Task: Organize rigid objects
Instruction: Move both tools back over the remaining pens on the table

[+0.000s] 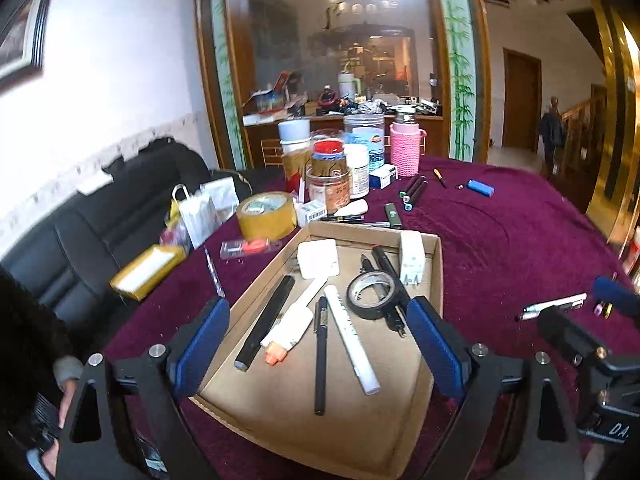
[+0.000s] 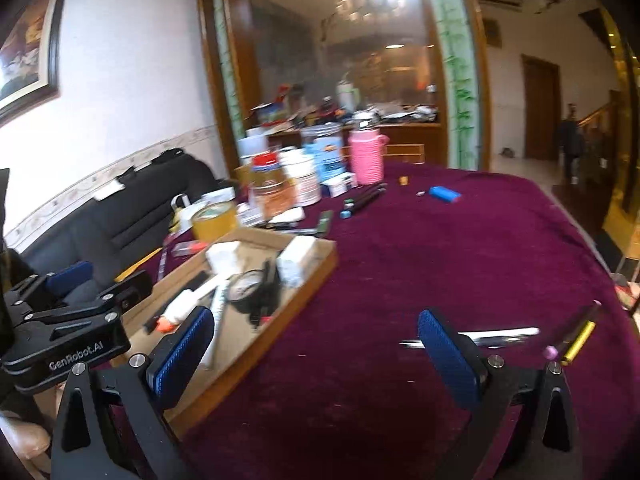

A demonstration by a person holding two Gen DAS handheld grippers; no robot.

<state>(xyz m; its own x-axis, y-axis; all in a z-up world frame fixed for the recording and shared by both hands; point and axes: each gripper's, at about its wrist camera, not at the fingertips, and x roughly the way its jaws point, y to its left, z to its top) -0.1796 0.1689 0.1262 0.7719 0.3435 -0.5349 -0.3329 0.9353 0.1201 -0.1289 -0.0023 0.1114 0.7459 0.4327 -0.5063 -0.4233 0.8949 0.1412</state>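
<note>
Pens, a marker and a tape roll (image 1: 374, 294) already lie gathered in the cardboard box (image 1: 434, 276), apparently the collecting spot. The left gripper (image 1: 320, 338) hovers over it, jaws spread and empty. Right of the box, the right gripper (image 2: 316, 354), tilted down, gapes empty near a silver pen (image 2: 496, 336) on the cloth.

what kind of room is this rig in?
Likely a home living or dining room: black sofa, table under a maroon cloth, framed picture on the wall, cluttered wooden cabinet behind.
</note>
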